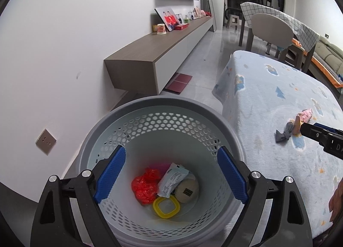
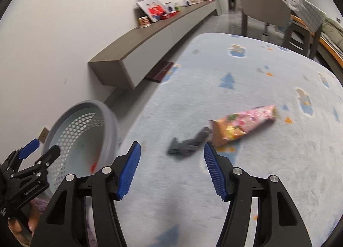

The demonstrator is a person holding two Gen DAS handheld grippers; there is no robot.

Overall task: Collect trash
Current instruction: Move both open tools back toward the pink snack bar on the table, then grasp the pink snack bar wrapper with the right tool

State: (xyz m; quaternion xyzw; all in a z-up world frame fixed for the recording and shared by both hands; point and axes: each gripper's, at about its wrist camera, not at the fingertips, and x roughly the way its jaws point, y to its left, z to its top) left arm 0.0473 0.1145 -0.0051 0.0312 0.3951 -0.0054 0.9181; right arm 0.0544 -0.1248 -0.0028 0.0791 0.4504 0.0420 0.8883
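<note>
Now the right gripper point(image 2: 172, 168), spread and empty, is facing the wrapper point(image 2: 242, 123), lying crosswise just ahead-right; the left gripper point(image 1: 171, 175) is hanging spread over the bin point(image 1: 128, 114).

Even indoor light, fisheye-warped, motion-blurred

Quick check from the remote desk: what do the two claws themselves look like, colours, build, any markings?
Both match: the left claw and right claw have black angular frames with cut-out openings, silver round pivot bolts, and blue ribbed pads on the fingers. White lettering shows on the right claw's black body in the left wrist view, too partial to read. No cables visible.
</note>
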